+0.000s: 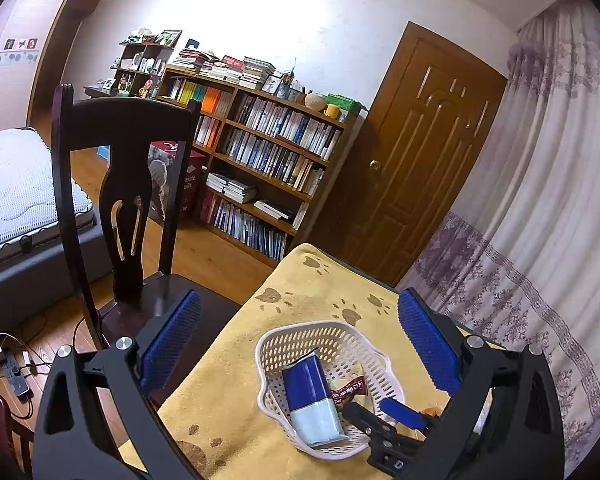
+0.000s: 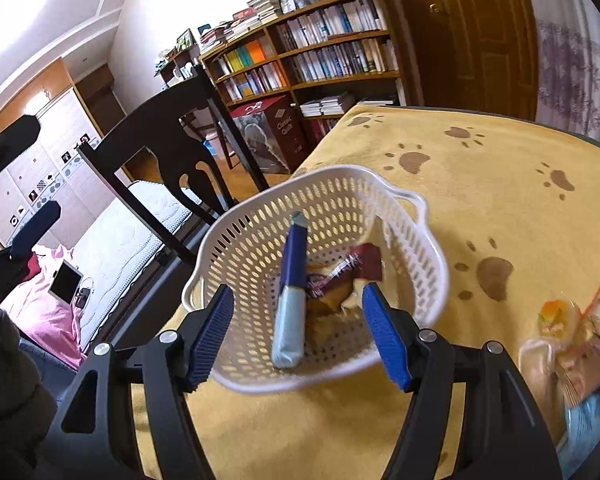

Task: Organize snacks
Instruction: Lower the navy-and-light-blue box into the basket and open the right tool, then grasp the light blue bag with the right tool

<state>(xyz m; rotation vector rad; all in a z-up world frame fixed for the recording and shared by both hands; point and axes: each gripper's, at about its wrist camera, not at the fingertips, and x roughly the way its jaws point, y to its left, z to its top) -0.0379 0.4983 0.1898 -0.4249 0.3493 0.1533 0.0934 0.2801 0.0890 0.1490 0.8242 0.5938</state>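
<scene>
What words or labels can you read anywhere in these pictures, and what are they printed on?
"Classic Quilt": on the dark red box on the floor beside the bookshelf, clearest in the right wrist view.
Red snack wrapper in the white basket: white lettering, too small to read.
Blue and white packet: no readable text.
Book spines: too small to read.

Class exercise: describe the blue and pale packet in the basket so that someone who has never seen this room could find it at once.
Start at the table under the yellow paw-print cloth, then find the white perforated basket on it. Inside lies a long flat packet, leaning against the basket wall. Unlike the crinkled dark red wrapper beside it, it is smooth, deep blue on its upper half and pale blue on its lower half.
</scene>
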